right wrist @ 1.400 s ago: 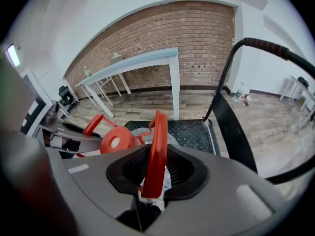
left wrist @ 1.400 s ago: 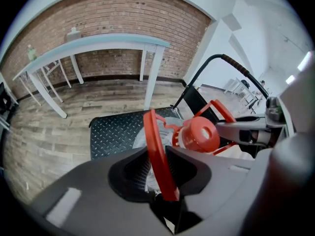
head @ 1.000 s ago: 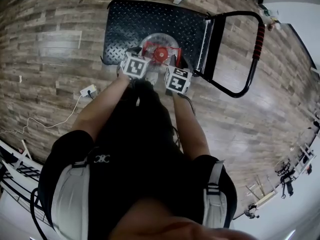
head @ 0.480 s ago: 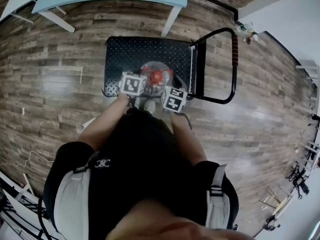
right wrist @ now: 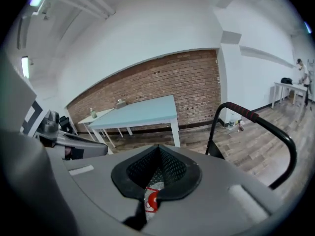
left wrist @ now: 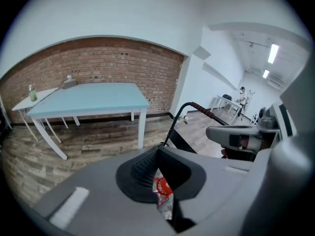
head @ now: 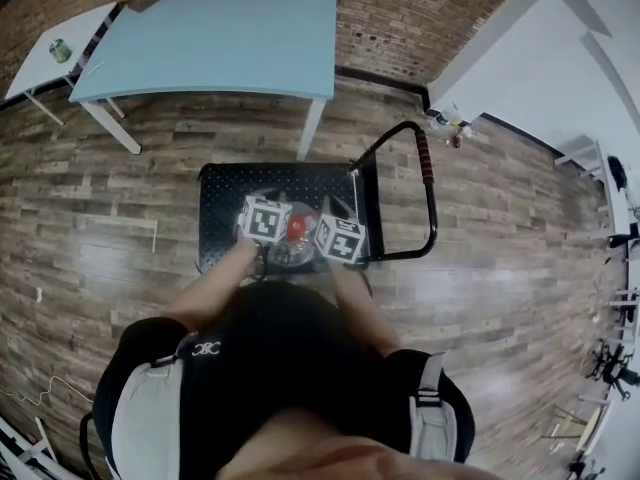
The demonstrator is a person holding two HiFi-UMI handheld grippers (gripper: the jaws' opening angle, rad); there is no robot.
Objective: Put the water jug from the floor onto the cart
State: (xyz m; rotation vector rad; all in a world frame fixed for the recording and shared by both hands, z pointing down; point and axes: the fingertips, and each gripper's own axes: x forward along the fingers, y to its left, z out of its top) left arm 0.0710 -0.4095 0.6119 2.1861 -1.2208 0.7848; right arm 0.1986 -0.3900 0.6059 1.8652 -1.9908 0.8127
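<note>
The clear water jug (head: 297,230) with a red cap stands on the black cart deck (head: 225,193). My left gripper (head: 270,226) and right gripper (head: 336,240) hang side by side just above it, one over each shoulder of the jug. Both are shut with nothing between the jaws. In the left gripper view, the closed left gripper (left wrist: 159,151) leaves a notch through which the red cap (left wrist: 162,187) shows below. Under the closed right gripper (right wrist: 158,150), in the right gripper view, the same notch shows a strip of the jug (right wrist: 150,200).
The cart's black push handle with a red grip (head: 428,168) rises at the right of the deck. A light-blue table (head: 215,38) stands beyond the cart against a brick wall, with a small white table (head: 55,58) at its left. Wooden floor surrounds the cart.
Both grippers have risen away from the jug, which stays on the cart deck. The head view has pulled back and up, and the blue table has come into sight.
</note>
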